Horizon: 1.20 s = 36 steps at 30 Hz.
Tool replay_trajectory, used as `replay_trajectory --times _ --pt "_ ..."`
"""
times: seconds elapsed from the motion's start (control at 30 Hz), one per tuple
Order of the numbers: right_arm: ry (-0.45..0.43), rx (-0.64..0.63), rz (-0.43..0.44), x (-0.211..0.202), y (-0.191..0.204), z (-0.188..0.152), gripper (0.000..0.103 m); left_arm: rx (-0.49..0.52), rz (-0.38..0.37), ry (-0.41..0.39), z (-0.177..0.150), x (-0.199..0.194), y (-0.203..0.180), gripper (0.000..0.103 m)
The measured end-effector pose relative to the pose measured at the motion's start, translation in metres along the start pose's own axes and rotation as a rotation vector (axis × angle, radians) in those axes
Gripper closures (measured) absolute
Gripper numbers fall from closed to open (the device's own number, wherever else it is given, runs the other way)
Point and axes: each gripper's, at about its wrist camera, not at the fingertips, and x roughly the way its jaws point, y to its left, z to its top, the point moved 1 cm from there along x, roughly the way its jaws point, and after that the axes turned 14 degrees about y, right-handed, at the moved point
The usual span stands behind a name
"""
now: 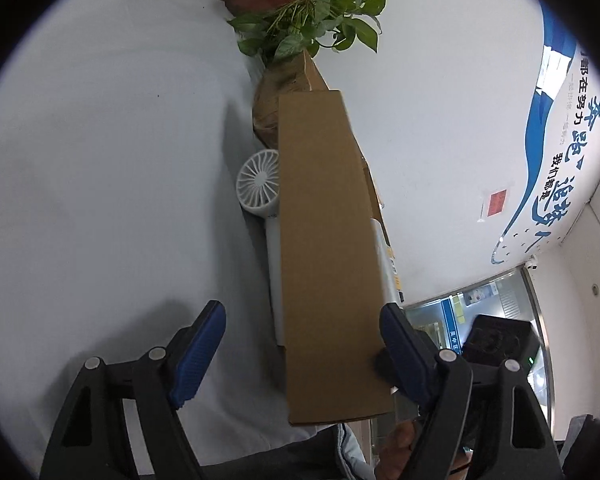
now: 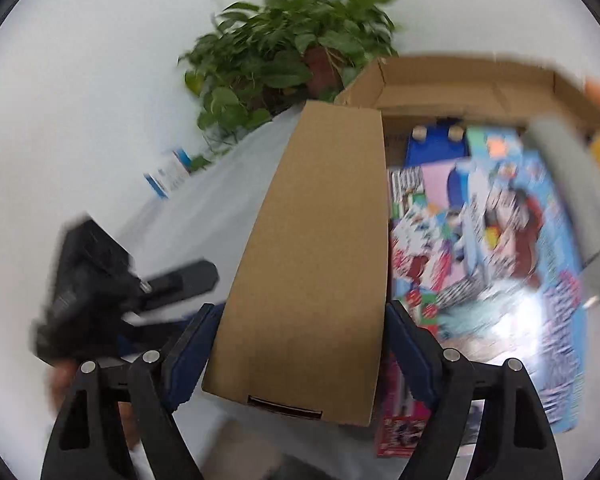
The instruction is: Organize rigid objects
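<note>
Cardboard box (image 2: 460, 92), open, on a white table (image 1: 100, 160); it holds a colourful printed carton (image 2: 500, 240), blurred, a grey cylinder (image 2: 572, 200) at its far side, and a small red pack (image 2: 396, 432) at its near edge. The box's flap (image 2: 312, 260) stands up on the side facing the table. Right gripper (image 2: 300, 360): jaws wide, straddling the flap, contact with the pads unclear. Left gripper (image 1: 300, 356): jaws wide, one pad against the flap's edge, the other clear. Beside the box on the table lies a white hand fan (image 1: 260, 184); beyond the box, a potted plant (image 2: 284, 56).
</note>
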Motion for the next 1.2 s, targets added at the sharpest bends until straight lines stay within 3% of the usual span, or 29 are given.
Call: replay_trajectory --times 0.1,0.2,0.23,0.27,0.3,0.43,0.57,0.6,0.67,0.73,0.77,0.83,0.97,1.1,1.17,1.2 --pt "0.056 0.133 0.257 0.008 -0.027 0.001 0.020 0.044 -0.004 -0.022 0.001 0.001 -0.017 0.027" --pt "0.055 0.099 0.309 0.006 -0.029 -0.001 0.014 0.120 -0.021 -0.014 0.003 0.004 -0.040 0.035" --pt "0.056 0.085 0.290 0.005 -0.029 -0.002 0.006 0.152 -0.003 -0.008 0.003 0.007 -0.049 0.038" --pt "0.051 0.063 0.219 0.002 -0.028 -0.005 0.003 0.175 -0.007 0.017 0.004 0.014 -0.056 0.046" --pt "0.042 0.037 0.174 -0.003 -0.027 -0.007 0.001 0.188 -0.013 0.039 0.004 0.021 -0.063 0.048" --pt "-0.031 -0.103 -0.091 -0.033 -0.016 -0.017 0.001 0.283 0.024 0.075 0.001 0.049 -0.097 0.048" --pt "-0.073 -0.179 -0.221 -0.051 -0.012 -0.020 0.003 0.326 0.050 0.096 0.000 0.062 -0.109 0.048" --pt "-0.070 -0.181 -0.236 -0.053 -0.011 -0.018 0.010 0.326 0.057 0.096 0.000 0.062 -0.109 0.048" --pt "-0.048 -0.184 -0.293 -0.044 -0.009 -0.014 0.038 0.321 0.064 0.094 0.000 0.062 -0.106 0.048" --pt "-0.016 -0.174 -0.302 -0.037 -0.007 -0.005 0.074 0.310 0.079 0.088 -0.003 0.059 -0.104 0.048" --pt "-0.008 -0.165 -0.293 -0.034 -0.009 -0.003 0.078 0.307 0.082 0.078 -0.002 0.053 -0.099 0.047" --pt "0.008 -0.141 -0.289 -0.031 -0.016 0.000 0.096 0.284 0.111 0.037 -0.007 0.043 -0.098 0.047" --pt "0.046 -0.063 -0.279 -0.028 -0.036 -0.002 0.096 0.217 0.250 -0.050 -0.021 0.016 -0.077 0.047" --pt "-0.034 -0.105 -0.257 -0.041 -0.026 -0.004 0.092 0.119 0.281 0.004 -0.027 0.026 -0.048 0.047" --pt "-0.082 -0.188 -0.265 -0.052 -0.010 -0.006 0.077 0.116 0.283 0.029 -0.031 0.034 -0.044 0.047" --pt "-0.090 -0.221 -0.267 -0.055 -0.003 -0.008 0.060 0.120 0.283 0.042 -0.033 0.038 -0.045 0.047"
